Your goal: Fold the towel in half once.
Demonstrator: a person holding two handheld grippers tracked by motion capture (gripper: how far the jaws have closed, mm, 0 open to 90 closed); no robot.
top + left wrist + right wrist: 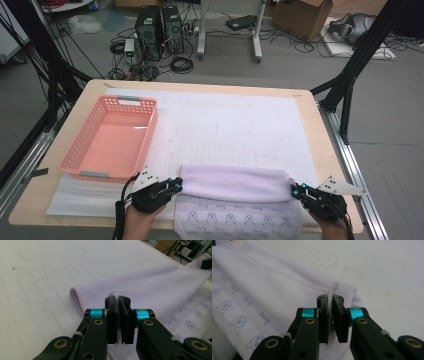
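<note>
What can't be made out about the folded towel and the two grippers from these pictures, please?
- Towel: in the high view its near edge runs off the bottom of the frame; the printed figures are too small to identify.
- Left gripper: in its own view the jaws cover the pinched corner.
- Right gripper: how many layers it pinches is hidden between the jaws.
- Basket: its near inside wall is hidden.

The left tool (119, 322) pinches the lilac towel's (150, 292) hemmed edge — fold lying on the gridded mat (37, 285).

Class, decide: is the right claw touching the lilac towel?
Touching. In the right gripper view, the right claw is shut on the lilac towel, whose corner edge is pinched between its pads.
</note>
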